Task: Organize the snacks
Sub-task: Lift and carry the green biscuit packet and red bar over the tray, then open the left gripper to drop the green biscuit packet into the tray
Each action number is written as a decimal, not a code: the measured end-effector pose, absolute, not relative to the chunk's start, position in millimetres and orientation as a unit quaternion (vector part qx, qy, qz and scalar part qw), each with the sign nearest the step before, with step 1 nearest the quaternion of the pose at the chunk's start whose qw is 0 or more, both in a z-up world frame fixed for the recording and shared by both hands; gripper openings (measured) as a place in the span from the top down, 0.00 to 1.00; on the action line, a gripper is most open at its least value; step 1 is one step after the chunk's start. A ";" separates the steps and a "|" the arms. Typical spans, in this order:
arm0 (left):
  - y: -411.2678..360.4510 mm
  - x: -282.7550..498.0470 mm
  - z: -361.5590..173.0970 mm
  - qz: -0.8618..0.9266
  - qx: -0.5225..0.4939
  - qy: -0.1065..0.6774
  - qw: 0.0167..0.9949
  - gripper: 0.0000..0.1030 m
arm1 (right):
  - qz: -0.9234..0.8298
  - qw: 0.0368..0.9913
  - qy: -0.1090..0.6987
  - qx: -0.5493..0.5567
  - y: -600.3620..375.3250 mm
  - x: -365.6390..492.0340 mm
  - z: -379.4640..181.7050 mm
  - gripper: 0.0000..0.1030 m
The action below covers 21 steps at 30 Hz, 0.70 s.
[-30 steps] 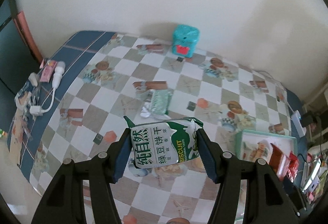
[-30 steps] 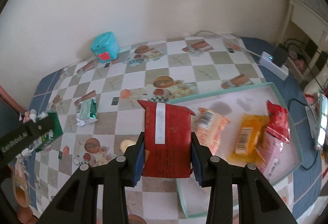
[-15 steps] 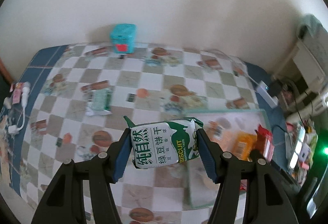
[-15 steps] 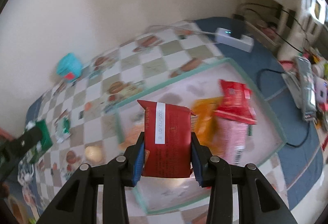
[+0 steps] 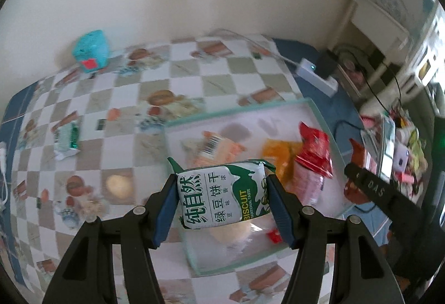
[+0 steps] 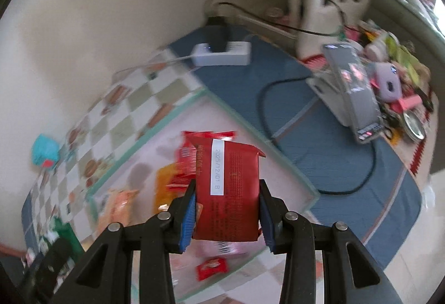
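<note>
Your biscuit pack (image 5: 222,197) is hiding the tray (image 5: 324,120) centre — both packs, clamped, are now hanging over it, with the left gripper (image 5: 222,201) on biscuits and the right gripper (image 6: 226,209) on the red packet (image 6: 228,190).

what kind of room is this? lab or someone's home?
Most likely a home, not a lab: a table in a checked, food-print cloth, a power strip against the wall, and household clutter piled at the far end.

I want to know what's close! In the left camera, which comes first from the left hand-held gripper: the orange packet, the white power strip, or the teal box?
1. Orange packet, in the tray just ahead.
2. White power strip, far right.
3. Teal box, far left by the wall.
</note>
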State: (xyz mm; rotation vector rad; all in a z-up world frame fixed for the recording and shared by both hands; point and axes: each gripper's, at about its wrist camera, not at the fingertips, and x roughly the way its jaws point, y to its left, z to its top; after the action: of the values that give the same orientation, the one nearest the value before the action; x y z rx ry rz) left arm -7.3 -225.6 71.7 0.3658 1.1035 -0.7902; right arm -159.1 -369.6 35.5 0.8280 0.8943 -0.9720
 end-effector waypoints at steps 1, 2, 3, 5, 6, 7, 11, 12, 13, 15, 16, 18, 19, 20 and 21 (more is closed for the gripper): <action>-230.7 -11.5 67.2 -0.365 0.174 0.509 0.760 0.38 | -0.443 0.707 0.403 0.376 -373.2 -163.1 33.5 0.59; -232.8 -13.6 64.7 -0.365 0.178 0.509 0.759 0.38 | -0.445 0.704 0.404 0.378 -376.1 -166.0 31.3 0.59; -235.5 -15.4 61.6 -0.364 0.181 0.510 0.758 0.38 | -0.446 0.701 0.406 0.381 -378.6 -167.0 28.4 0.59; -239.5 -17.6 55.2 -0.361 0.187 0.513 0.756 0.38 | -0.450 0.691 0.413 0.386 -383.5 -170.1 21.6 0.59; -240.4 -18.3 52.6 -0.360 0.190 0.514 0.755 0.38 | -0.456 0.684 0.419 0.385 -385.8 -171.1 17.5 0.59; -242.3 -19.1 49.2 -0.358 0.192 0.515 0.755 0.38 | -0.463 0.678 0.426 0.381 -386.7 -171.1 14.6 0.59; -248.2 -21.4 38.9 -0.356 0.201 0.517 0.752 0.38 | -0.465 0.667 0.444 0.376 -388.3 -169.0 2.7 0.59; -249.6 -21.8 36.5 -0.355 0.203 0.519 0.751 0.38 | -0.463 0.665 0.446 0.379 -388.9 -168.4 -0.3 0.59; -250.4 -22.5 33.8 -0.354 0.207 0.520 0.749 0.38 | -0.461 0.663 0.450 0.380 -389.2 -168.0 -3.4 0.59; -252.3 -23.7 29.1 -0.353 0.212 0.523 0.747 0.38 | -0.460 0.660 0.454 0.384 -389.2 -168.6 -7.2 0.59; -253.1 -24.0 27.1 -0.353 0.212 0.524 0.745 0.38 | -0.460 0.658 0.454 0.387 -389.5 -169.4 -8.6 0.58; -254.1 -23.8 25.4 -0.354 0.211 0.525 0.744 0.38 | -0.459 0.656 0.453 0.391 -389.6 -170.6 -9.9 0.58; -254.4 -23.7 24.4 -0.353 0.211 0.525 0.745 0.38 | -0.458 0.656 0.453 0.394 -389.5 -171.1 -10.6 0.58; -254.7 -23.4 23.8 -0.353 0.212 0.526 0.745 0.38 | -0.457 0.656 0.454 0.395 -390.2 -170.0 -11.4 0.58; -254.9 -23.1 23.1 -0.352 0.212 0.526 0.744 0.38 | -0.456 0.655 0.455 0.395 -389.9 -169.6 -12.1 0.58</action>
State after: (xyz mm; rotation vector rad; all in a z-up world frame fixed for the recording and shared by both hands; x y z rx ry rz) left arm -23.1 -254.9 23.1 0.4650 1.1521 -0.7707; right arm -169.6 -389.9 -12.1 0.8961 1.0305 -1.0332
